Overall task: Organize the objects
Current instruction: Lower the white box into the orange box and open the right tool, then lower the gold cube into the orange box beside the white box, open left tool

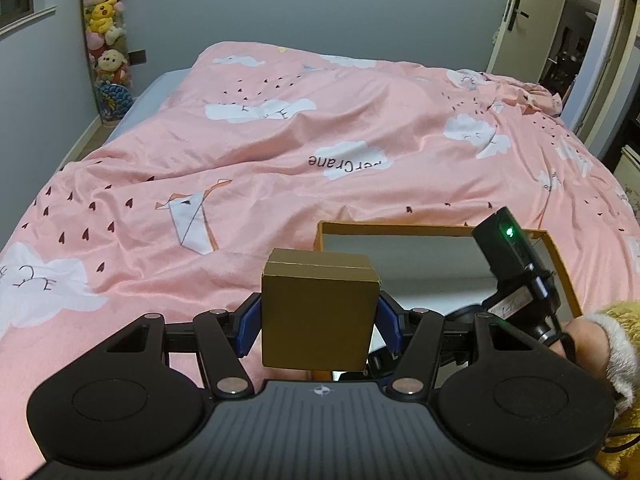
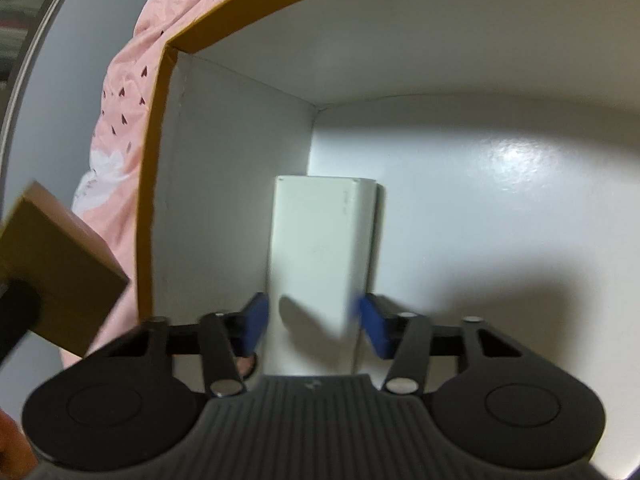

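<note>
The small gold box (image 1: 318,316) sits tight between the blue pads of the left hand-held gripper (image 1: 318,326), just beside the big open box (image 1: 400,229) on the pink bed (image 1: 280,128). Inside the big box, the right hand-held gripper (image 2: 312,320) has the white box (image 2: 320,248) between its pads; I cannot tell if they press it.

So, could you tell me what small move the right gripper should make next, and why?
Probably open the right gripper and lift it clear. The white box it carried already appears to sit on the floor of the open orange-rimmed box, near a corner. That would free room for the brown box held in the left gripper.
</note>
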The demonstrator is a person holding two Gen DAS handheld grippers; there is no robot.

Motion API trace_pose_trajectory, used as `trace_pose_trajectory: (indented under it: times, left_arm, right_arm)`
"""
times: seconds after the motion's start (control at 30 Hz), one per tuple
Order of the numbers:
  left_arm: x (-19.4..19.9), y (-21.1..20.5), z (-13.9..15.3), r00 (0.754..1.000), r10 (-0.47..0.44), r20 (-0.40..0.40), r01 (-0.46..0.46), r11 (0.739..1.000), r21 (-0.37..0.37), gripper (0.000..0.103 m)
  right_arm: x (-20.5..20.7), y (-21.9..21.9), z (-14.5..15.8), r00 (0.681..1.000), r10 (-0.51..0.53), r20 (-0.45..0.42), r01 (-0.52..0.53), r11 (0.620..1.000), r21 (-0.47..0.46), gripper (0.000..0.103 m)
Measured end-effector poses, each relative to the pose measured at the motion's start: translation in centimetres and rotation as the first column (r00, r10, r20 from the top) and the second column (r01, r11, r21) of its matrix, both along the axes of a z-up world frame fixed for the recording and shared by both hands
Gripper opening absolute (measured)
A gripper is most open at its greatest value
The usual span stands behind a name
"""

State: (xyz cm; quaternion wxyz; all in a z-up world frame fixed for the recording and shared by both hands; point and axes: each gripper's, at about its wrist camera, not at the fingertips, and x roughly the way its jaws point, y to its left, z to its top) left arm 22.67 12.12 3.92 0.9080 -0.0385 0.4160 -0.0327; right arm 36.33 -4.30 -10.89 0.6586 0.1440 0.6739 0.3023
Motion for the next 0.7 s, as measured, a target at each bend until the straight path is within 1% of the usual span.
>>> trace_pose_trajectory:
  times: [0.13, 0.17, 0.2, 0.23, 0.27, 0.33, 0.4, 0.47, 0.53, 0.57, 0.63, 0.7]
  left_arm:
    - [0.6, -1.1, 0.1, 0.999, -0.04, 0.0, 0.04, 0.999, 0.004, 0.068]
    - [0.9, -1.4, 0.1, 0.999, -0.052, -0.005, 0.052, 0.999, 0.008, 0.068]
    - [1.2, -1.8, -0.1, 0.998, -0.063, -0.014, 0.063, 0.998, 0.009, 0.068]
    - [1.7, -2.1, -0.2, 0.997, -0.069, -0.027, 0.069, 0.998, 0.005, 0.068]
    - [2.1, -2.3, -0.4, 0.996, -0.074, -0.042, 0.074, 0.997, 0.001, 0.068]
    - [2.9, -3.3, -0.5, 0.994, -0.098, -0.047, 0.1, 0.995, 0.028, 0.068]
    - [3.6, -4.2, -0.7, 0.992, -0.116, -0.05, 0.119, 0.992, 0.05, 0.068]
    - [4.2, -5.2, -0.9, 0.988, -0.142, -0.055, 0.145, 0.988, 0.053, 0.068]
    - [4.7, -6.2, -1.3, 0.984, -0.165, -0.064, 0.169, 0.984, 0.056, 0.068]
    - [5.0, -6.7, -1.7, 0.982, -0.175, -0.071, 0.179, 0.982, 0.061, 0.068]
    - [5.5, -7.3, -2.5, 0.982, -0.167, -0.088, 0.173, 0.982, 0.071, 0.068]
    - [6.2, -7.6, -3.5, 0.983, -0.139, -0.117, 0.147, 0.987, 0.065, 0.068]
  right_arm:
    - [-0.4, -0.1, -0.2, 1.0, 0.024, 0.011, -0.025, 1.0, 0.014, 0.045]
    - [-0.5, -0.2, -0.2, 1.0, 0.024, 0.01, -0.025, 1.0, 0.017, 0.043]
    - [-0.5, -0.4, -0.2, 1.0, 0.028, 0.015, -0.028, 1.0, 0.013, 0.036]
    - [-0.5, -0.6, 0.0, 0.999, 0.035, 0.023, -0.035, 0.999, 0.009, 0.033]
    - [-0.6, -0.9, 0.4, 0.999, 0.041, 0.033, -0.041, 0.999, 0.01, 0.033]
    - [-1.0, -1.6, 1.5, 0.995, 0.06, 0.079, -0.06, 0.998, 0.0, 0.033]
    - [-1.5, -2.3, 2.8, 0.984, 0.088, 0.157, -0.086, 0.996, -0.021, 0.033]
    - [-2.3, -3.0, 4.1, 0.963, 0.125, 0.238, -0.117, 0.992, -0.044, 0.034]
    - [-2.6, -4.0, 5.0, 0.941, 0.159, 0.298, -0.15, 0.987, -0.053, 0.044]
    - [-3.1, -4.2, 5.1, 0.93, 0.172, 0.323, -0.163, 0.985, -0.056, 0.045]
    - [-3.0, -4.8, 5.5, 0.912, 0.194, 0.36, -0.183, 0.981, -0.065, 0.045]
    - [-2.5, -5.3, 5.2, 0.905, 0.199, 0.375, -0.183, 0.98, -0.076, 0.045]
